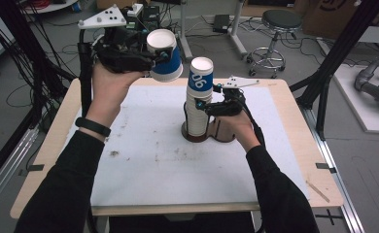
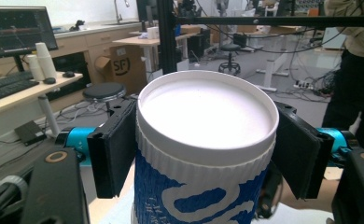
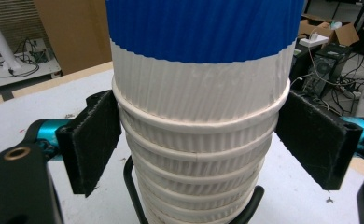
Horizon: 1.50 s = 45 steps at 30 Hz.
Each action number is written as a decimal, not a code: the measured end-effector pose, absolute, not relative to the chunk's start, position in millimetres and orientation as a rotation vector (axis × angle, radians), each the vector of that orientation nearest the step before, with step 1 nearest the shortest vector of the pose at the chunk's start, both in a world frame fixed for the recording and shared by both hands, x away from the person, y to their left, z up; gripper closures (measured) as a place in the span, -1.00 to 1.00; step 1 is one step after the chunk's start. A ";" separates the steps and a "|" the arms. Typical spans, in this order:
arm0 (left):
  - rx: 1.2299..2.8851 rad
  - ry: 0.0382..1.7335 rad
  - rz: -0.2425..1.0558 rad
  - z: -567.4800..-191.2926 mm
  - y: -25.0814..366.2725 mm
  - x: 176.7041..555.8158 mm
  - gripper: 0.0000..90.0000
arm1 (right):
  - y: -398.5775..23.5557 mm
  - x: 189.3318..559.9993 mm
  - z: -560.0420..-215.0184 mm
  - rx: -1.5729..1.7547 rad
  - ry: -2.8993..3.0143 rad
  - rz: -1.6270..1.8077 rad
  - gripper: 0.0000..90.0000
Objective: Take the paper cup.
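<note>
From the high view we see our left gripper (image 1: 164, 57) pinching a single cup (image 1: 164, 61) aloft at eleven o'clock from the cup stack (image 1: 197, 104), while the right gripper view reveals our right gripper (image 3: 199, 140) clamping the stack's nested rims.

My black left claw (image 1: 164, 54) grips a ribbed blue-and-white paper cup (image 1: 164, 56); the stack of cups (image 1: 197, 99) is white, topped blue.
</note>
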<state>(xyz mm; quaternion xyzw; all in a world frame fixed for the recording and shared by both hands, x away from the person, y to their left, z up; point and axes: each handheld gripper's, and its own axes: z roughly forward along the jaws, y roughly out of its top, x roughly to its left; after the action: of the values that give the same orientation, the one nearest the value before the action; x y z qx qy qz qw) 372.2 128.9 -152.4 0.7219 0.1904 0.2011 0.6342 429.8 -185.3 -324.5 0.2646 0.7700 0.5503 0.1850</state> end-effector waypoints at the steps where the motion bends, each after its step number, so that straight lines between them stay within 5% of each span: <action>1: 1.658 0.437 0.466 -154.8 129.3 370.3 -0.37 | -185.2 429.8 -324.5 0.745 2.170 1.549 -0.66; 45: 1.796 0.461 0.281 -320.9 118.9 304.8 -0.37 | -184.8 428.5 -324.0 0.747 2.169 1.538 -0.66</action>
<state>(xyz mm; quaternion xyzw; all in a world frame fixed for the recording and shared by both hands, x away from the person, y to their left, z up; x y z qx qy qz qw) 304.8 118.9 -320.9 0.7720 0.1980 0.1207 0.5919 428.5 -184.8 -324.0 0.2657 0.7712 0.5470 0.1885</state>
